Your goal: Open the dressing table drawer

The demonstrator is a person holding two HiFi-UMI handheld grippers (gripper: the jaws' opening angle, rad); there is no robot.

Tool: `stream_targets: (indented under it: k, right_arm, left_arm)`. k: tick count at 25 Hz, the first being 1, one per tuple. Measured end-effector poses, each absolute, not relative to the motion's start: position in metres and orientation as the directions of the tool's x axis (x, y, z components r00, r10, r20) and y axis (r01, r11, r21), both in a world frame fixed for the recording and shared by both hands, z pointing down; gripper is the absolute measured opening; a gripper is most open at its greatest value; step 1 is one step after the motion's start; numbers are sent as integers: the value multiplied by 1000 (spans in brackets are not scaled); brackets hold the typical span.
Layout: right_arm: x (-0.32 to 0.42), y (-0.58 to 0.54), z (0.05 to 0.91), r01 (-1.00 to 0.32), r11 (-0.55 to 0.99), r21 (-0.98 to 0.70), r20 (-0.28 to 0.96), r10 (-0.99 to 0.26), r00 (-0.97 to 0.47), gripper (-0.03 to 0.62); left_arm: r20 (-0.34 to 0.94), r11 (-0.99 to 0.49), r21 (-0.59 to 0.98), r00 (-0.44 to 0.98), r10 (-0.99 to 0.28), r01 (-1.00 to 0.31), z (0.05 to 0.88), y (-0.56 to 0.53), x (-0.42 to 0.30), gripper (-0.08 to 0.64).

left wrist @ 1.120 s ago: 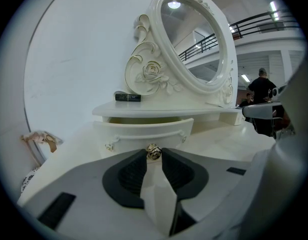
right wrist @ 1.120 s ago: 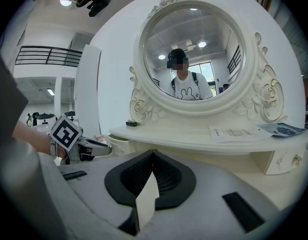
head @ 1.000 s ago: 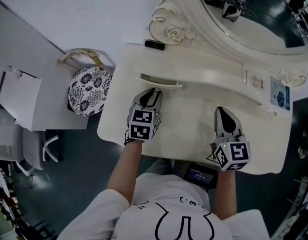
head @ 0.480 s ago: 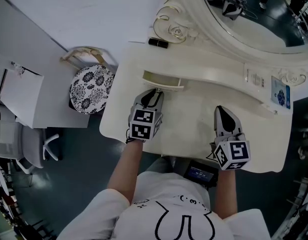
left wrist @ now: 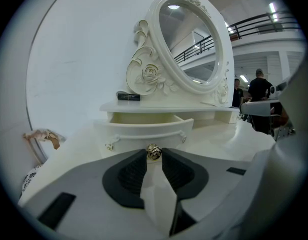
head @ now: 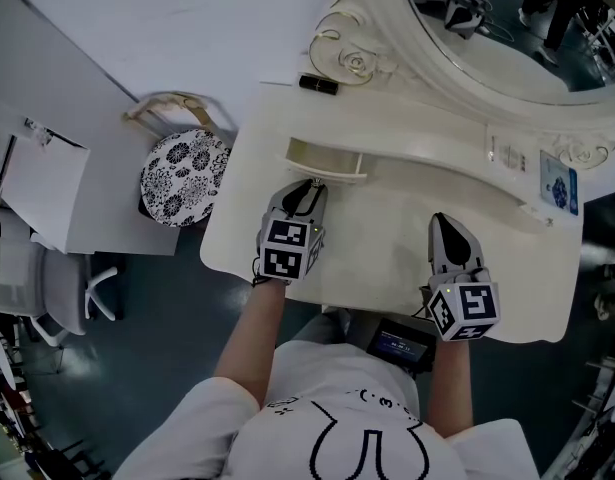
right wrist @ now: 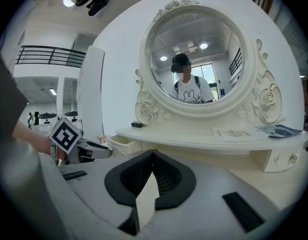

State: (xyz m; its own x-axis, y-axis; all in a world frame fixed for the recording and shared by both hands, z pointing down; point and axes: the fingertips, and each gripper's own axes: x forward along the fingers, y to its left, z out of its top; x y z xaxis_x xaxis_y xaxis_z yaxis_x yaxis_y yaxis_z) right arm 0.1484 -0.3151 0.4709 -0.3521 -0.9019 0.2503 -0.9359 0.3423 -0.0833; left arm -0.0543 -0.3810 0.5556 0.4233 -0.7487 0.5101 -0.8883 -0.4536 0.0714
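The cream dressing table point(head: 387, 258) has a small curved drawer point(head: 327, 164) under its raised back shelf, and it stands partly pulled out. In the left gripper view the drawer point(left wrist: 143, 127) shows its hollow inside, with a gold knob point(left wrist: 153, 152) at the front. My left gripper point(head: 309, 186) is shut on that knob, which sits pinched at the pad tips point(left wrist: 154, 153). My right gripper point(head: 443, 222) hovers over the right part of the tabletop, shut with nothing in it point(right wrist: 152, 154), pointing at the mirror.
An oval mirror point(head: 507, 48) in a carved frame rises behind the shelf. A small black tube point(head: 318, 84) lies on the shelf's left end, leaflets point(head: 557, 183) on its right. A patterned stool point(head: 184, 179) stands left of the table. Another small drawer point(right wrist: 281, 160) sits at the right.
The drawer's opening looks slightly wider than a second ago. Both grippers stay where they were; the head view has shifted a little.
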Motion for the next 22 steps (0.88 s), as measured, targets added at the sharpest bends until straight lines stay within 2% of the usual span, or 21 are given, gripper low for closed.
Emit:
stream_targets:
  k: [22]
  right_arm:
    - [151, -300, 472, -939, 331, -87, 249, -906, -343, 15]
  left_arm:
    - [510, -450, 69, 419, -751, -890, 556, -370, -56, 121]
